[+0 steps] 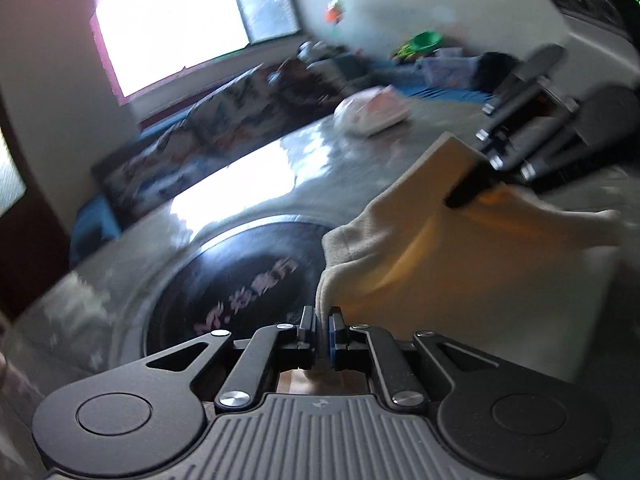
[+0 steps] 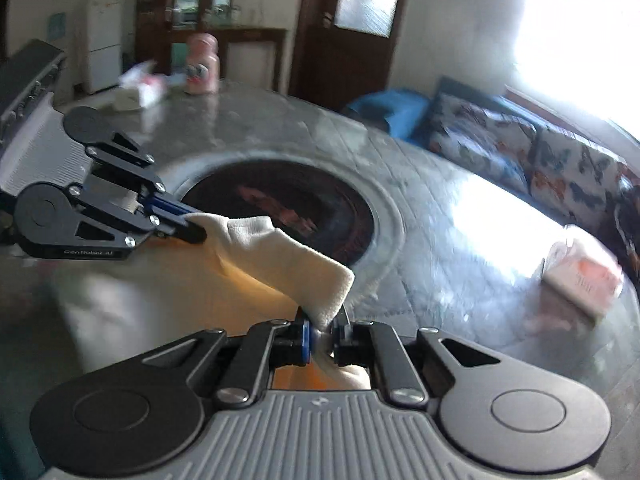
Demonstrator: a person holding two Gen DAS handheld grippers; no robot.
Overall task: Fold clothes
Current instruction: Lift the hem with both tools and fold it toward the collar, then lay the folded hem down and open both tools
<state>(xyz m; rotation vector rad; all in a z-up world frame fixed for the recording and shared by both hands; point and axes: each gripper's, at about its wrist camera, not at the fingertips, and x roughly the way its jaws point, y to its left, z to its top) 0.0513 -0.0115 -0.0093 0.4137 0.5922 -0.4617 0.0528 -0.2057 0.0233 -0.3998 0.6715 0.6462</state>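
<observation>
A: Where is the cream garment sitting, and what are the tongs doing?

B: It is hanging above the grey table, just in front of the dark round inset, stretched between the two tools. The left gripper is pinching one edge, its jaws nearly closed with only the cloth between them. The right gripper is doing the same on the other edge.

A: So how should this lift-and-fold be going?

B: I am judging that both hands should be travelling at the same height and pace, so the held edge is staying taut and level. The lower part is looking as though it is resting on the table, and the frames are blurring, so slowing down seems wise. The white bag is lying well apart, so it is not interfering
</observation>
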